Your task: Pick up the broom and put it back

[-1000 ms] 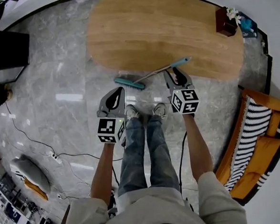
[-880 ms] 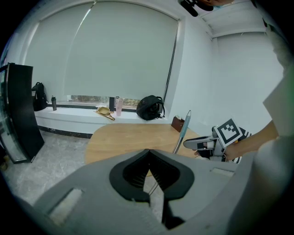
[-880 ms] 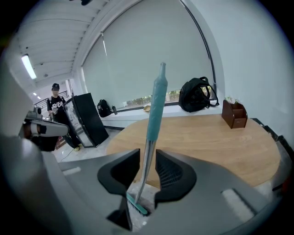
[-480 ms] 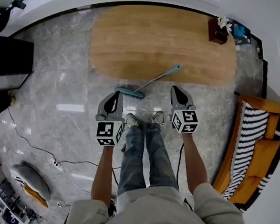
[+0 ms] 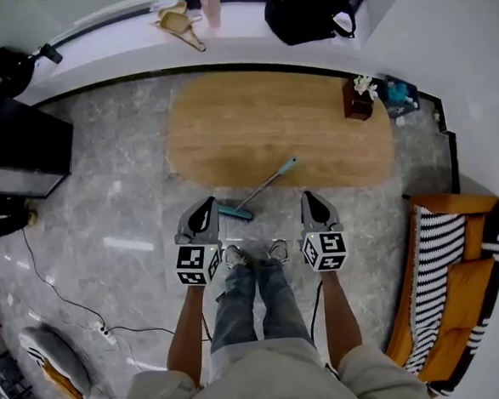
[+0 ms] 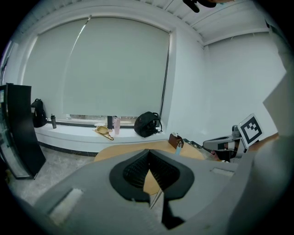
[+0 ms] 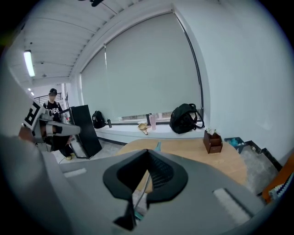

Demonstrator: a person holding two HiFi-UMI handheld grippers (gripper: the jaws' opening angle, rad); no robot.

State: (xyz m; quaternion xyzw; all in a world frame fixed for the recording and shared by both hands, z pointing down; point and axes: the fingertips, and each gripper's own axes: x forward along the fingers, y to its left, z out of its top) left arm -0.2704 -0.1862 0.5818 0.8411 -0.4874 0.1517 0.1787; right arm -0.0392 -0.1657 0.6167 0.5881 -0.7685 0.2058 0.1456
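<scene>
The broom (image 5: 261,187) has a teal head on the floor and a thin handle slanting up to the wooden table's near edge (image 5: 342,179). It stands in front of my feet, between the two grippers and apart from both. My left gripper (image 5: 209,202) is shut with nothing in it, left of the broom head. My right gripper (image 5: 305,195) is shut and empty too, right of the handle. In the left gripper view the handle (image 6: 156,198) shows below the closed left gripper (image 6: 148,150). In the right gripper view the handle (image 7: 143,189) shows below the closed right gripper (image 7: 148,150).
A brown box (image 5: 358,100) stands at the table's right end. A black backpack (image 5: 309,9) sits on the window ledge behind. An orange sofa with a striped cushion (image 5: 458,256) is at the right, a black cabinet (image 5: 15,142) at the left. Cables (image 5: 96,324) trail over the floor.
Both grippers have lifted away from the broom, which stays leaning on the table. The right gripper was at the handle with its jaws apart and is now shut and empty.
</scene>
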